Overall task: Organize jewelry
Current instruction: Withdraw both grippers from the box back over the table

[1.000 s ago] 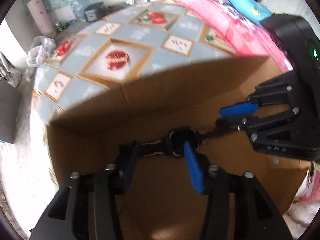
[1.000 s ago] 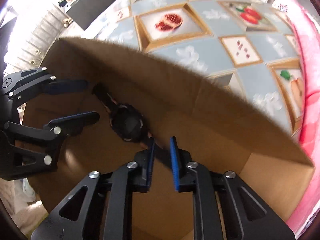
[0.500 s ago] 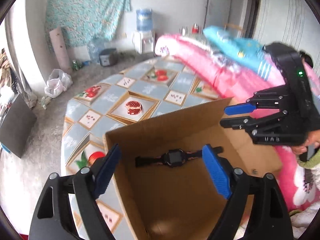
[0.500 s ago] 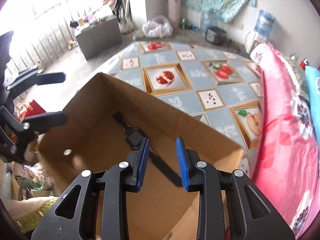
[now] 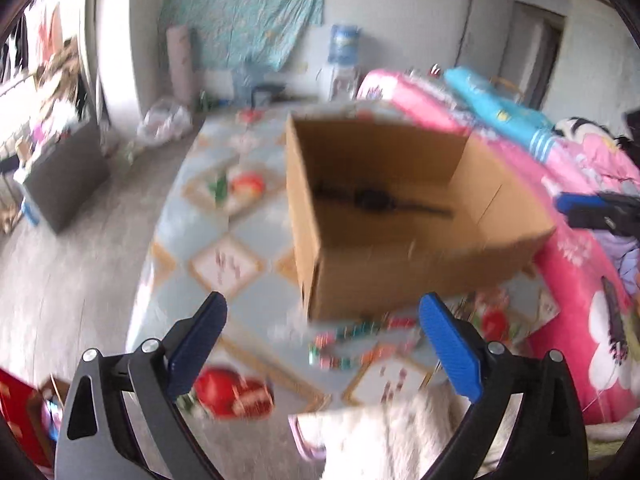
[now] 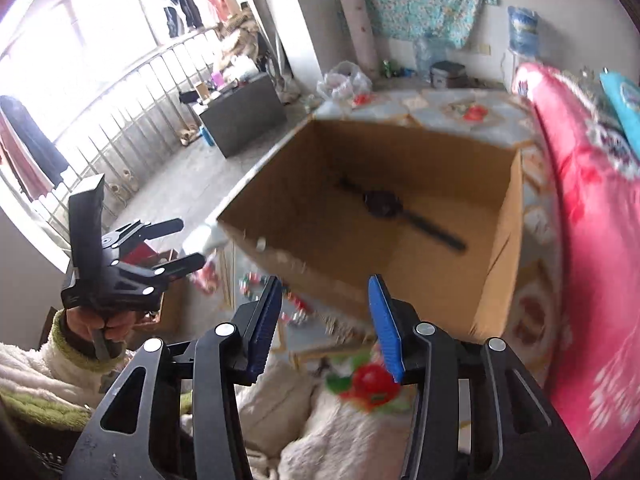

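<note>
A black wristwatch [image 6: 382, 204], straps extended flat, lay on the floor of an open-topped corrugated cardboard box [image 6: 496, 276]. The box stood on a tabletop [image 5: 240, 240] covered with a glossy, fruit-patterned tile-print cloth. The left tongs [image 5: 322, 332] had just been opening and stood wide with nothing between them. The right tongs [image 6: 326, 320] had likewise been opening, partly spread and empty. Both sat clear of the box's near rim.
</note>
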`<state>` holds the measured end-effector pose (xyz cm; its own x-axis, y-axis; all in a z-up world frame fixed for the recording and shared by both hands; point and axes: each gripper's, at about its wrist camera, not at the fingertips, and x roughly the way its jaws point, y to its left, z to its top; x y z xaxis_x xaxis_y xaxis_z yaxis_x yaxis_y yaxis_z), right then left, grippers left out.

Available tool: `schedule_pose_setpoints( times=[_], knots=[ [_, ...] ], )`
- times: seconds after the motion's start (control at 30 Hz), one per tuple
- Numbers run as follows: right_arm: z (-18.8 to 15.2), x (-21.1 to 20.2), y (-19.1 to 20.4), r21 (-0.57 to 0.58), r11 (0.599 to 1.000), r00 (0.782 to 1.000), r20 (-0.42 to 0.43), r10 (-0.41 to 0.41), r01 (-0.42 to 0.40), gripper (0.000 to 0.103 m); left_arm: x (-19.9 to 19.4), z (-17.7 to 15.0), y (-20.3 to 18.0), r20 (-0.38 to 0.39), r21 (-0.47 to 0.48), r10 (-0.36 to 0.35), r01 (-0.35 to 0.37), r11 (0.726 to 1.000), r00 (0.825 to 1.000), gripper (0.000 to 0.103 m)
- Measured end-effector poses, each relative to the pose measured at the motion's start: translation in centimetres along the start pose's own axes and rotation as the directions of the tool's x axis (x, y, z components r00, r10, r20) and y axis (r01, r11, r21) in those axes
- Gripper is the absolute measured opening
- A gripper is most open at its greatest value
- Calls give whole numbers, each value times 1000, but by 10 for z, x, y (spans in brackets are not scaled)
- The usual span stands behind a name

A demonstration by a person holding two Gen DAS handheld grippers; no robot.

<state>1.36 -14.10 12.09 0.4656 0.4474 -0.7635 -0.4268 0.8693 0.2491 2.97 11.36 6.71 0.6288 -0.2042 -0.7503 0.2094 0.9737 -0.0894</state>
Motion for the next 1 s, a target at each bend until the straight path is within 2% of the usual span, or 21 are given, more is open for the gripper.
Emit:
schedule_pose_setpoints(
  times=[0.07, 0.2, 0.3, 0.47, 0.7, 0.77, 0.9, 1.0],
  knots=[
    [-20, 16, 6, 36, 999, 999, -35, -22, 23, 46, 20, -13, 1, -43, -32, 44, -45, 998, 998, 95],
    [-56, 43, 16, 76, 989, 990, -60, -124, 129, 53, 59, -21, -1, -109, -50, 107, -113, 992, 988, 95],
    [-69, 47, 17, 130, 984, 991, -69, -113, 121, 58, 80, -23, -4, -141, -13, 178, -182, 983, 974, 95],
    [-84, 51, 14, 140, 976, 985, -69, -159, 167, 67, 93, -35, -14, -135, 71, 234, -226, 971, 963, 95],
    [-82, 41, 22, 56, 966, 968, 0, -252, 252, 85, 91, -42, -17, -114, 89, 247, -238, 967, 962, 97],
    [-81, 36, 25, 35, 962, 962, 31, -272, 270, 94, 92, -42, -21, -98, 116, 258, -246, 962, 961, 97],
    [-78, 35, 26, 22, 949, 945, 84, -317, 316, 95, 87, -45, -33, -69, 156, 272, -259, 953, 960, 97],
    [-76, 35, 26, 2, 931, 925, 111, -364, 366, 95, 86, -46, -29, -72, 134, 253, -242, 961, 965, 97]
  ],
)
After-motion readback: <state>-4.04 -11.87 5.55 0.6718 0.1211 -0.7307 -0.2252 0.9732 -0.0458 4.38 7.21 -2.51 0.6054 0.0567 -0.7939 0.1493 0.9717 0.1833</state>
